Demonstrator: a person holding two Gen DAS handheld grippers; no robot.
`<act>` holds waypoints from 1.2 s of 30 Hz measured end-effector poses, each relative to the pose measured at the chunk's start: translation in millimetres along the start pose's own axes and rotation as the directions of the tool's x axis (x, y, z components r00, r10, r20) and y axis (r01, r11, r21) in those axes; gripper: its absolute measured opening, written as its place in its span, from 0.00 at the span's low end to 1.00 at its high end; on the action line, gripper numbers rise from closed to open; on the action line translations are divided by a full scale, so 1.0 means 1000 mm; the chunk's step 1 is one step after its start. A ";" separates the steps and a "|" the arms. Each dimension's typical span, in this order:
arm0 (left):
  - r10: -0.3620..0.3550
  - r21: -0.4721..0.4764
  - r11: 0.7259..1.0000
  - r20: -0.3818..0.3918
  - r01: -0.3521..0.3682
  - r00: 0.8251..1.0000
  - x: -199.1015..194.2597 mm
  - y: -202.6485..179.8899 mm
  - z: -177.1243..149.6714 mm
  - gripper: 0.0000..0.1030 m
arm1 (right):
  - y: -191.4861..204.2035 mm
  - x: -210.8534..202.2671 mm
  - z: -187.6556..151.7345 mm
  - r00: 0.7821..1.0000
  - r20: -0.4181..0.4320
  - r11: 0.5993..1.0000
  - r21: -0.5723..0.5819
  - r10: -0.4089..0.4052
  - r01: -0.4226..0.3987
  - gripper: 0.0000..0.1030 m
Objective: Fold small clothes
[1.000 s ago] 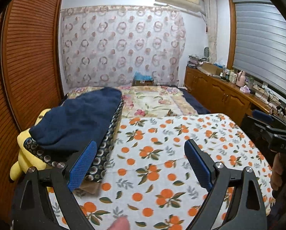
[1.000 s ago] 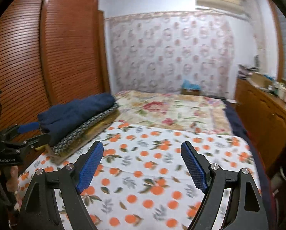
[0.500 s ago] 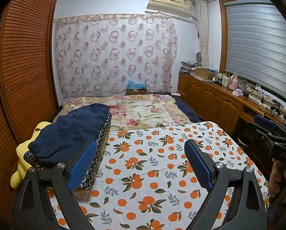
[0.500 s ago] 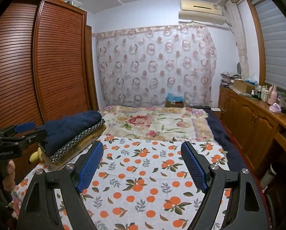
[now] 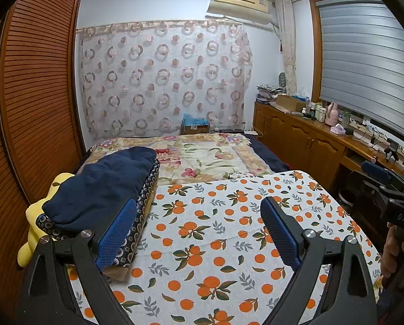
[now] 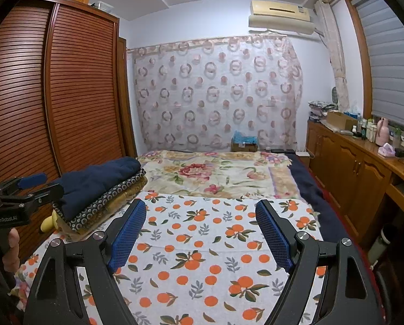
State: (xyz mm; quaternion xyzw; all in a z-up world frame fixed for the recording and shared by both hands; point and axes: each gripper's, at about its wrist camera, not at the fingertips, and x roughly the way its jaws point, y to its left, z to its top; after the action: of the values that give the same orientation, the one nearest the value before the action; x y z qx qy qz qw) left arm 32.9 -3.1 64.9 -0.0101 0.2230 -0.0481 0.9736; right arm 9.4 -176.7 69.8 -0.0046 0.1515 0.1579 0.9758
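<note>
A bed (image 5: 229, 243) under an orange-print sheet; folded clothes (image 5: 101, 189) stacked at ten o'clock. Both grippers, left (image 5: 199, 233) and right (image 6: 202, 233), hover with fingers spread, empty. A careless grab may topple the stack.

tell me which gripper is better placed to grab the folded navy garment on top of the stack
Left, probably. The left gripper is open with the folded navy garment right by its left finger. The right gripper, also open, faces the orange-print cloth, the stack further off.

Left gripper (image 5: 198, 227) and right gripper (image 6: 200, 228), jaws spread wide, level, side by side.
</note>
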 end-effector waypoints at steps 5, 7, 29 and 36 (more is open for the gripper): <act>0.002 0.001 1.000 0.002 -0.002 1.000 -0.001 0.000 0.000 0.90 | -0.002 0.000 -0.001 1.000 0.002 1.000 -0.015 -0.004 0.004 0.82; 0.003 0.001 1.000 0.002 -0.003 1.000 -0.001 0.000 -0.001 0.91 | -0.005 -0.001 -0.001 1.000 0.002 1.000 -0.015 -0.003 0.003 0.82; 0.005 0.005 1.000 0.007 -0.005 1.000 0.000 0.001 -0.001 0.91 | -0.020 0.001 -0.001 1.000 0.007 1.000 -0.022 0.003 -0.003 0.82; 0.004 0.005 1.000 0.007 -0.004 1.000 0.000 0.001 -0.002 0.91 | -0.023 0.002 -0.002 1.000 0.009 1.000 -0.024 0.003 -0.003 0.82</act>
State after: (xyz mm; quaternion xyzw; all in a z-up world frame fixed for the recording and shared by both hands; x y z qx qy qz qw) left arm 32.1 -2.6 63.0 -0.0074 0.2195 -0.0467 0.9745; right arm 18.0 -197.5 66.4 -0.0155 0.1450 0.1612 0.9761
